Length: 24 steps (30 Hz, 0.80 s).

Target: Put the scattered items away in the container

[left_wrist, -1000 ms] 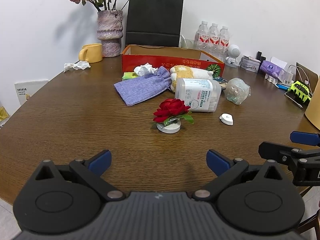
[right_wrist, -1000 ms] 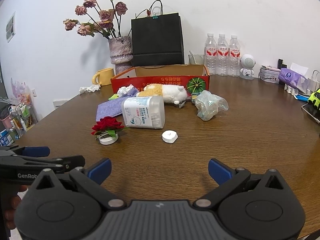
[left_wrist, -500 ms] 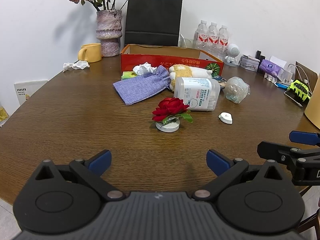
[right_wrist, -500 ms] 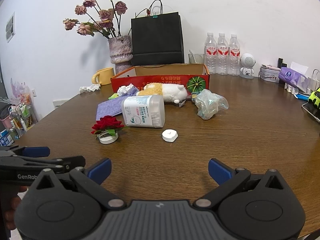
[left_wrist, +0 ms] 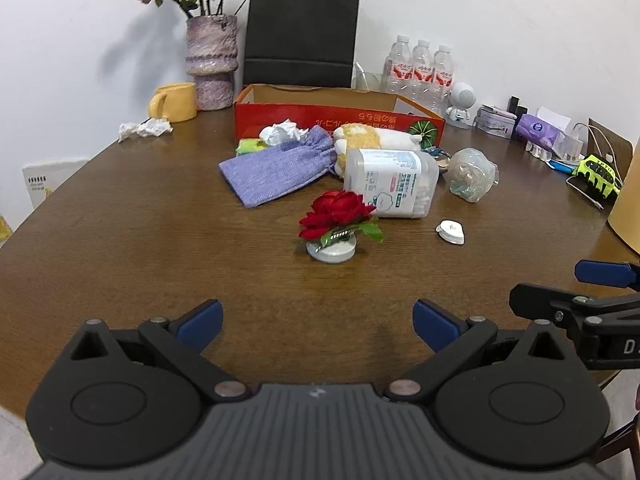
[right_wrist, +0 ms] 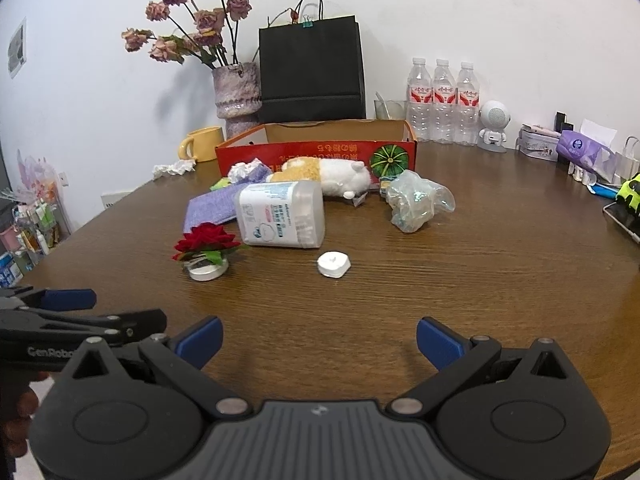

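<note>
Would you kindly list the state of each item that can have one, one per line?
Left tongs: open, empty.
Right tongs: open, empty.
Red box: open-topped, upright.
Cotton swab jar: lying on its side, lid on.
Purple pouch: lying flat.
Plush toy: lying down.
Yellow mug: upright.

A lived-in home room — vase of dried roses point(right_wrist: 236, 92), mug point(left_wrist: 176, 101), wooden table point(left_wrist: 120, 240).

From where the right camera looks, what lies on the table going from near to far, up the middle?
White puck → plastic jar lying on its side → plush toy → red box → black bag by the wall.
</note>
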Each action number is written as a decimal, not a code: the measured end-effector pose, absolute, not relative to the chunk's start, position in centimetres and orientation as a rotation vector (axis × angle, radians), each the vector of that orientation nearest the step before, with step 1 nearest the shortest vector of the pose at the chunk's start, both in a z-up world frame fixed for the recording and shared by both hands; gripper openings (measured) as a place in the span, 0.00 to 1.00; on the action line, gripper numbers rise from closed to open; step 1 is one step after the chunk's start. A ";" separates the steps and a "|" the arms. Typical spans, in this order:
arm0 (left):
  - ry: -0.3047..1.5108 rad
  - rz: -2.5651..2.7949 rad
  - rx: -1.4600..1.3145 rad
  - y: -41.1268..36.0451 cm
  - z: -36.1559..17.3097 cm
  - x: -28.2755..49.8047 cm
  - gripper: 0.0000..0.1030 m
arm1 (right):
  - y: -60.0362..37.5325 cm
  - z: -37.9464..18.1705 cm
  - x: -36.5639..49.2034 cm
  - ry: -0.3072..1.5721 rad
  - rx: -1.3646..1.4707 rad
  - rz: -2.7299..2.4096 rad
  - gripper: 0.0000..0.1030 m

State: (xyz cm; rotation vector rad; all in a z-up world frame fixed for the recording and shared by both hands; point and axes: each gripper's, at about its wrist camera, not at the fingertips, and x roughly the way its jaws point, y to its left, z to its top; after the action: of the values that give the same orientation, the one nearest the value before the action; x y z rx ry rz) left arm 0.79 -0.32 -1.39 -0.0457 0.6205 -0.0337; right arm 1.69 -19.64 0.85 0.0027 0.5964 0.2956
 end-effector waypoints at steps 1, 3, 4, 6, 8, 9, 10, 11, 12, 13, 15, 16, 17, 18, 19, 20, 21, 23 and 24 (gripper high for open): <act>0.618 -0.035 -0.040 -0.4 -1.3 1.1 1.00 | -19.6 0.8 2.0 0.598 -0.001 0.294 1.00; 0.611 -0.045 -0.037 -0.6 -1.1 1.9 1.00 | -19.6 0.7 2.9 0.602 -0.005 0.294 1.00; 0.604 -0.053 -0.037 -0.6 -1.0 2.4 1.00 | -19.6 0.7 3.3 0.605 -0.006 0.295 1.00; 0.597 -0.067 -0.037 -0.8 -0.8 3.3 1.00 | -19.4 0.6 4.4 0.607 -0.013 0.301 0.99; 0.596 -0.066 -0.034 -0.9 -0.8 4.7 1.00 | -19.2 0.5 5.5 0.606 -0.021 0.308 0.96; 0.599 -0.066 -0.036 -0.8 -0.8 5.5 1.00 | -19.1 0.5 6.1 0.608 -0.027 0.311 0.95; 0.600 -0.067 -0.039 -0.8 -0.8 6.1 1.00 | -19.0 0.4 6.8 0.612 -0.036 0.314 0.94; 0.602 -0.067 -0.038 -0.7 -0.8 6.8 1.00 | -18.9 0.3 7.4 0.615 -0.042 0.315 0.93; 0.602 -0.069 -0.036 -0.7 -0.8 7.3 1.00 | -18.8 0.2 8.1 0.618 -0.046 0.318 0.90; 0.602 -0.071 -0.033 -0.6 -0.9 7.9 1.00 | -18.8 0.1 8.7 0.622 -0.051 0.320 0.88; 0.612 -0.076 -0.032 -0.5 -1.0 9.1 1.00 | -18.6 -0.2 10.0 0.635 -0.062 0.327 0.81; 0.616 -0.083 -0.034 -0.5 -1.1 9.6 1.00 | -18.5 -0.4 10.6 0.644 -0.067 0.332 0.80; 0.623 -0.088 -0.039 -0.5 -1.2 10.1 1.00 | -18.4 -0.6 11.1 0.651 -0.071 0.339 0.79; 0.629 -0.091 -0.042 -0.5 -1.2 10.4 1.00 | -18.2 -0.7 11.6 0.657 -0.078 0.350 0.76; 0.634 -0.094 -0.045 -0.4 -1.4 10.7 1.00 | -17.9 -0.9 12.0 0.659 -0.090 0.355 0.73; 0.640 -0.093 -0.047 -0.4 -1.6 11.0 1.00 | -17.6 -1.1 12.4 0.664 -0.107 0.354 0.65; 0.644 -0.090 -0.047 -0.4 -1.7 11.2 1.00 | -17.4 -1.3 12.8 0.672 -0.115 0.356 0.57; 0.649 -0.083 -0.040 -0.5 -2.0 11.4 0.99 | -17.0 -1.5 13.3 0.679 -0.121 0.371 0.51; 0.652 -0.081 -0.036 -0.5 -2.1 11.5 0.96 | -16.8 -1.6 13.6 0.680 -0.128 0.373 0.49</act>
State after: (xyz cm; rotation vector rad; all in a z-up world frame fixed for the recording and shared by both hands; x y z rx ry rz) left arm 11.46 -0.50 -2.15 -0.0361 0.6518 -0.0808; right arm 13.55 -16.85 -1.63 -0.1275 0.6799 0.3730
